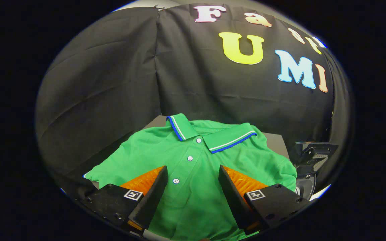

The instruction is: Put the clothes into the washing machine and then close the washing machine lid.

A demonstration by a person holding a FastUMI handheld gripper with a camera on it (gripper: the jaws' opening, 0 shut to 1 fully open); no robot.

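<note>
the gripper hangs over the shirt with its fingers spread wide and nothing between them but the button placket; the shirt lies flat on a dark table, collar at 12 o'clock from the fingers. to lift it well, i judge it best to drop onto the cloth near the placket and pinch up a fold, so both pads bite fabric. a dark machine part sits at 3 o'clock, and whether it is the washer, or what it holds, i cannot tell

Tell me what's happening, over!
Hand-held gripper open, fingers spread above the shirt, not gripping. Green shirt lying flat on the table, collar away from the fingers. Nothing in the way, over.
</note>
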